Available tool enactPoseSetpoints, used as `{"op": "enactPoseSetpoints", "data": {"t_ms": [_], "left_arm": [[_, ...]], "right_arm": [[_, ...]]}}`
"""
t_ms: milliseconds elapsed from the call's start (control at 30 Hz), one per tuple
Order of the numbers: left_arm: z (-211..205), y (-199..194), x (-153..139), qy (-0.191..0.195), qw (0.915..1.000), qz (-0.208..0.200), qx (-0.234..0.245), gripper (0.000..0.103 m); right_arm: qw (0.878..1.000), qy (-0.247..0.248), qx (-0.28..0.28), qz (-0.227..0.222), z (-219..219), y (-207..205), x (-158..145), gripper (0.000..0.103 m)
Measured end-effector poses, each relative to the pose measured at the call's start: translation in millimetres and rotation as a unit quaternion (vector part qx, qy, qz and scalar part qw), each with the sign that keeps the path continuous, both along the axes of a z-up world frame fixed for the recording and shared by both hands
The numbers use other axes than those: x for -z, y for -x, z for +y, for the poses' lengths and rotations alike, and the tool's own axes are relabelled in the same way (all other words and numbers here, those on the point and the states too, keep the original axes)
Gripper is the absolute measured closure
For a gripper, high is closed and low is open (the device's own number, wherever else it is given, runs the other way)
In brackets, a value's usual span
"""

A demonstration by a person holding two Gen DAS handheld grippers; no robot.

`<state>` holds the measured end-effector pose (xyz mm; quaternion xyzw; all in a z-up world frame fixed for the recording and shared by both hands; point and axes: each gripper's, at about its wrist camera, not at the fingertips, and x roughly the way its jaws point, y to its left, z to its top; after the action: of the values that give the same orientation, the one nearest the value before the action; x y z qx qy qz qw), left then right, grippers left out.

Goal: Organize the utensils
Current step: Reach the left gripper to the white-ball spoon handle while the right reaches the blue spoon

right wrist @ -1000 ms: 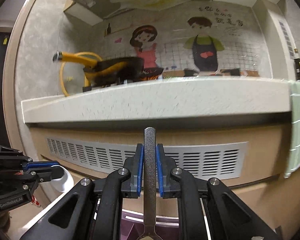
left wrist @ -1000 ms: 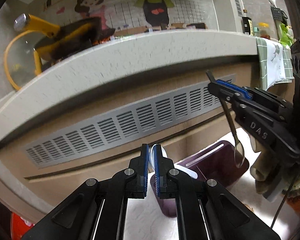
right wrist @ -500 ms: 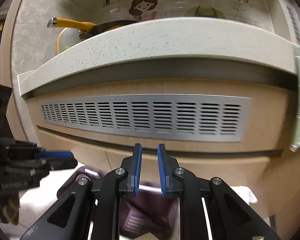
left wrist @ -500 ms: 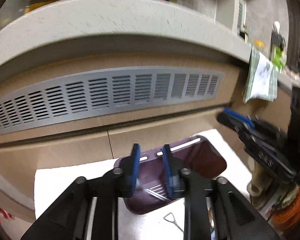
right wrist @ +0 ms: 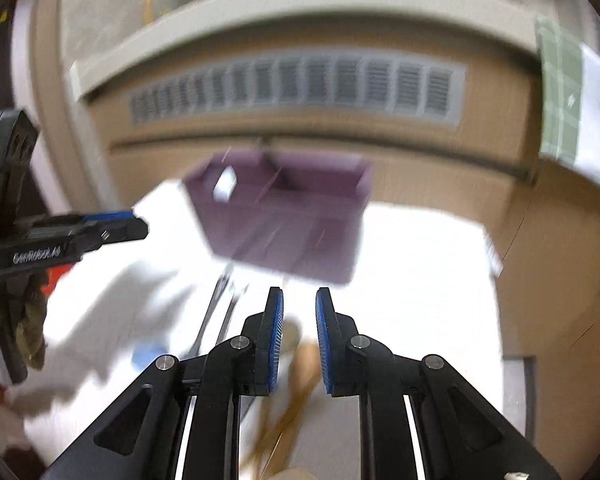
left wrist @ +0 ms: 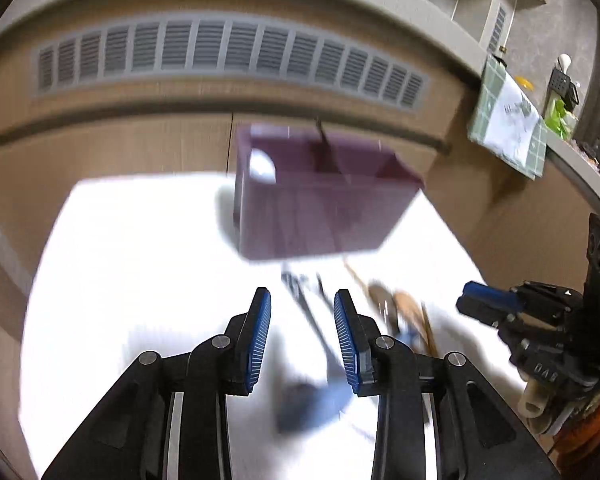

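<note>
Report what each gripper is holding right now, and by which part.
Nothing is held. The left gripper, jaws opening, and the right gripper, jaws apart, both hang empty over blurred loose utensils on the white table.

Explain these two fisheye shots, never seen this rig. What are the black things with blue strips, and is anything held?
No robot here: a person carries a handheld two-finger gripper in each hand, each with a camera looking along its fingers. One picture is from the left gripper, the other from the right gripper; each also shows the other at its edge. The blue strips are pads lining the jaws. Both jaws hold nothing; the left's are opening. Ahead, on a white surface in front of a kitchen cabinet, stands a purple bin already holding utensils. Loose utensils, blurred, including a wooden spoon, lie between bin and grippers.
</note>
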<state>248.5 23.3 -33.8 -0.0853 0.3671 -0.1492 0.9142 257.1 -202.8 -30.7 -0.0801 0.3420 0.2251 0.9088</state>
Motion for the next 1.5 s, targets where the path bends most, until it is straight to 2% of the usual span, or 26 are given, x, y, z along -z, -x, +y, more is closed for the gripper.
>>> {"op": "enactPoseSetpoints", "data": {"t_ms": [233, 300, 367, 467, 567, 667, 767, 867, 1067, 1167, 1300, 1500], "left_arm": [[2, 48, 32, -0.014, 0.9993, 0.032, -0.010, 0.069], [3, 55, 38, -0.013, 0.9993, 0.033, -0.007, 0.069], [-2, 60, 43, -0.010, 0.9991, 0.034, 0.021, 0.069], [-23, 66, 47, -0.005, 0.9968, 0.040, 0.069, 0.069], [-44, 79, 48, -0.008, 0.9947, 0.036, 0.096, 0.069], [-65, 93, 49, -0.027, 0.9951, 0.033, 0.090, 0.069], [-86, 101, 53, -0.080, 0.9942, 0.035, 0.064, 0.069], [-100, 103, 52, -0.106, 0.9927, 0.032, 0.048, 0.069], [-115, 103, 51, -0.124, 0.9894, 0.043, 0.061, 0.069], [-111, 98, 56, -0.135, 0.9880, 0.052, 0.056, 0.069], [-87, 91, 56, -0.125, 0.9899, 0.051, 0.042, 0.069], [-24, 73, 60, -0.119, 0.9919, 0.041, -0.015, 0.069]], "right_arm": [[0.991, 0.020, -0.102, 0.089, 35, 51, 44, 0.087], [0.989, 0.024, -0.108, 0.097, 40, 59, 50, 0.087], [0.990, 0.032, -0.105, 0.093, 40, 68, 54, 0.087], [0.993, 0.036, -0.086, 0.073, 27, 72, 49, 0.087], [0.997, 0.041, -0.041, 0.060, 5, 62, 42, 0.087], [0.998, 0.042, 0.015, 0.048, -20, 49, 39, 0.087], [0.997, 0.023, 0.059, 0.050, -37, 38, 38, 0.087], [0.996, 0.004, 0.080, 0.051, -44, 35, 42, 0.087], [0.995, 0.005, 0.087, 0.039, -43, 43, 45, 0.087], [0.995, 0.012, 0.088, 0.036, -43, 47, 46, 0.087], [0.997, 0.007, 0.072, 0.038, -40, 49, 45, 0.087], [0.999, 0.004, -0.013, 0.036, -11, 49, 34, 0.087]]}}
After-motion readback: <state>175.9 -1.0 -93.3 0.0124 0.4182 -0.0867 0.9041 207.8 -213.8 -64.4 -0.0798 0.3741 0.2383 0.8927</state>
